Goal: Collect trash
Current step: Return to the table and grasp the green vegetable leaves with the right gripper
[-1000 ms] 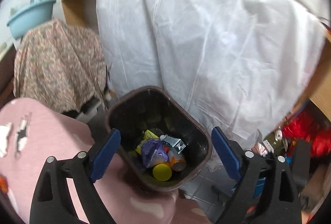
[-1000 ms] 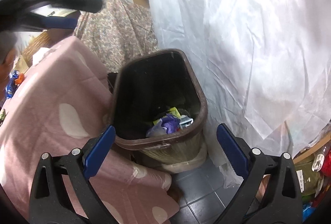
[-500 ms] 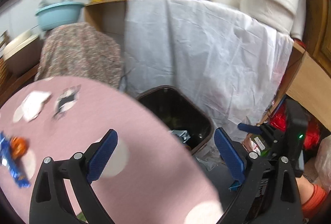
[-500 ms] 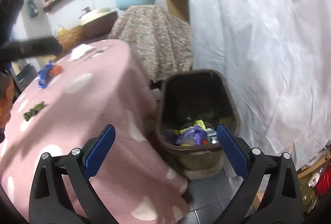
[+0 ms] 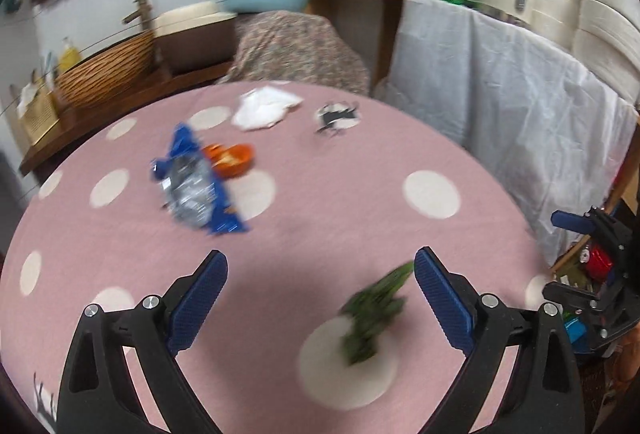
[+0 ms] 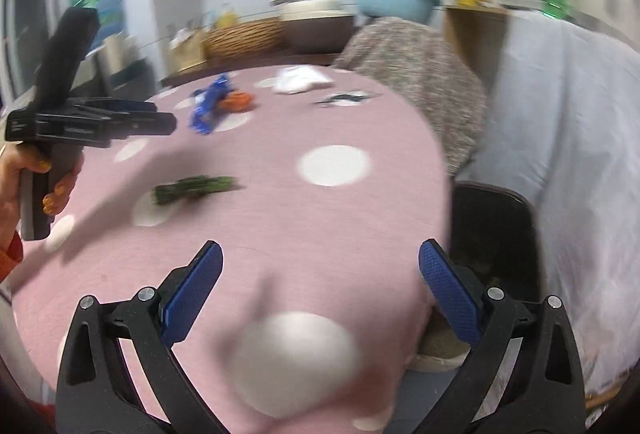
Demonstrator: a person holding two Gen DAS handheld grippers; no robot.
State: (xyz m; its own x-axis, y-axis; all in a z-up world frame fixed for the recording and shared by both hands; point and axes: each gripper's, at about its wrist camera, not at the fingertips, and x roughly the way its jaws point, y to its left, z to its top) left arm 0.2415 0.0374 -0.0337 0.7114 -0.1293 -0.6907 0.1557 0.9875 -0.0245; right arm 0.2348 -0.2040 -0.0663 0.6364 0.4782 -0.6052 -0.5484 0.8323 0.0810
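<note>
Both grippers empty with jaws spread wide: left gripper [image 5: 318,288] hangs over the pink dotted tablecloth [image 5: 360,161], right gripper [image 6: 320,276] over the table edge nearest the dark trash bin [image 6: 494,230]. Trash on the cloth: green scrap [image 5: 374,314] just ahead of the left gripper, blue wrapper [image 5: 196,181] touching an orange piece [image 5: 232,157]. Farther back lie a white tissue [image 5: 266,107] and a black-and-white scrap [image 5: 338,115]; frames blurry.

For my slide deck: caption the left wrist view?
Open left hand-held gripper above pink polka-dot tablecloth, nearing green leafy scrap.
</note>
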